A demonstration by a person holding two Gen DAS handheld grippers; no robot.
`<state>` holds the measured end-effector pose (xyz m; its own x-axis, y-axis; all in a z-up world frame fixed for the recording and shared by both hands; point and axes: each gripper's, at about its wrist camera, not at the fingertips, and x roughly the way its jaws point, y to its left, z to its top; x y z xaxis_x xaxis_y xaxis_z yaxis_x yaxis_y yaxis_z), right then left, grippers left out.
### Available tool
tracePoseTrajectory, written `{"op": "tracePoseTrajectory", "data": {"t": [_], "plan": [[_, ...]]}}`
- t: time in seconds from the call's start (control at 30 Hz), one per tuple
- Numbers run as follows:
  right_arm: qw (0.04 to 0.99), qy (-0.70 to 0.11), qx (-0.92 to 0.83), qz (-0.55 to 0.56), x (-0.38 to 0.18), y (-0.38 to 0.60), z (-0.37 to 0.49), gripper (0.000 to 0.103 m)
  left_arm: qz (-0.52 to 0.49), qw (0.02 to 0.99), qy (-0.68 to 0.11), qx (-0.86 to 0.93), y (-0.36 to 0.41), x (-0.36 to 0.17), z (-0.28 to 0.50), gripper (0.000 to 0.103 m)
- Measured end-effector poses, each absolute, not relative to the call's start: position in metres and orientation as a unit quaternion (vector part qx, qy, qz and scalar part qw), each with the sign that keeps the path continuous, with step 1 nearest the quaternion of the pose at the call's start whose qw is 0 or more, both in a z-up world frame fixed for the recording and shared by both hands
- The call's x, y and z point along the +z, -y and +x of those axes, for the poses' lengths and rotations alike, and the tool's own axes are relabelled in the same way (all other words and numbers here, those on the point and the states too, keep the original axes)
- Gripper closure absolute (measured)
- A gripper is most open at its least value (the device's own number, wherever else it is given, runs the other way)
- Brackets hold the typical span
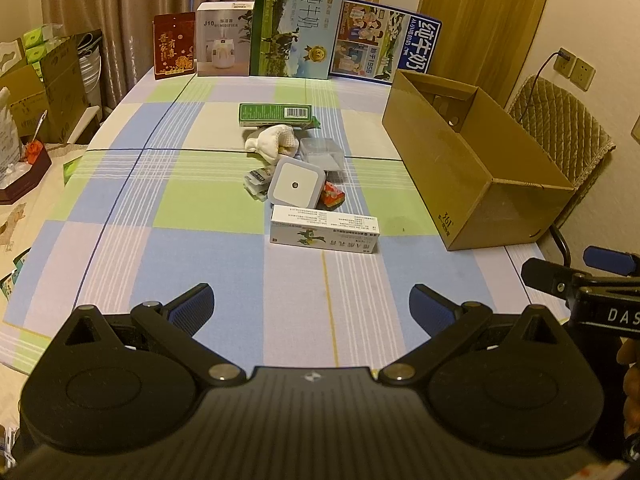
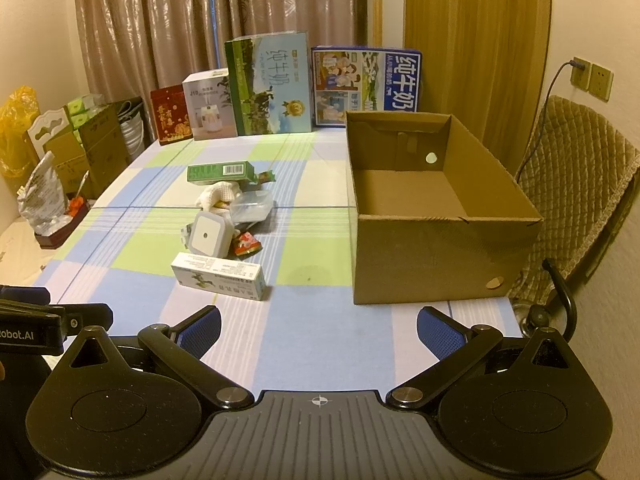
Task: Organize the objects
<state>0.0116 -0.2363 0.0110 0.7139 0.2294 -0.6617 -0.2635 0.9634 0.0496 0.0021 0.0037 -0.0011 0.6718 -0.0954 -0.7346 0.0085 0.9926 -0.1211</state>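
Both grippers are held low over the near edge of the checked surface [image 1: 120, 248], side by side and pointing forward along it. The left gripper [image 1: 312, 310] has its blue-padded fingers [image 1: 192, 304] spread wide with nothing between them; the right gripper [image 2: 319, 330] likewise shows its fingers [image 2: 438, 334] wide apart and empty, and its tips show at the far right of the left wrist view.

Straight ahead of the left fingers, a little right of their midline, lies a white medicine box [image 1: 324, 230] on its side. Seen from the right gripper it sits ahead and to the left [image 2: 219, 276]. Just beyond it stands a tilted white square device [image 1: 298, 184], touching a small red packet [image 1: 332, 196] on its right and some small dark-printed packs [image 1: 256, 182] on its left; what those packs are I cannot tell. Farther on come a clear plastic box [image 1: 322, 154], a white cloth pouch [image 1: 274, 142] and a green carton [image 1: 276, 115] lying flat.

Ahead and to the right of both grippers sits an open cardboard box [image 2: 436, 256], empty inside, well apart from the pile.

At the far edge, cartons stand upright in a row: a red packet [image 1: 174, 46], a humidifier box [image 1: 224, 40], a green milk carton [image 1: 296, 26] and a blue milk carton [image 1: 384, 46], before the curtains [image 2: 180, 20].
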Motion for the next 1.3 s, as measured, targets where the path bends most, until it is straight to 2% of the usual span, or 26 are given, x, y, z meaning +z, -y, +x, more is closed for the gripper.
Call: {"op": "tracePoseTrajectory", "data": {"t": [1.3], "plan": [[0.919, -0.365, 0.147, -0.033, -0.001, 0.234, 0.016, 0.002, -0.062, 0.907, -0.416, -0.035, -0.009, -0.009, 0.004, 0.001]]}}
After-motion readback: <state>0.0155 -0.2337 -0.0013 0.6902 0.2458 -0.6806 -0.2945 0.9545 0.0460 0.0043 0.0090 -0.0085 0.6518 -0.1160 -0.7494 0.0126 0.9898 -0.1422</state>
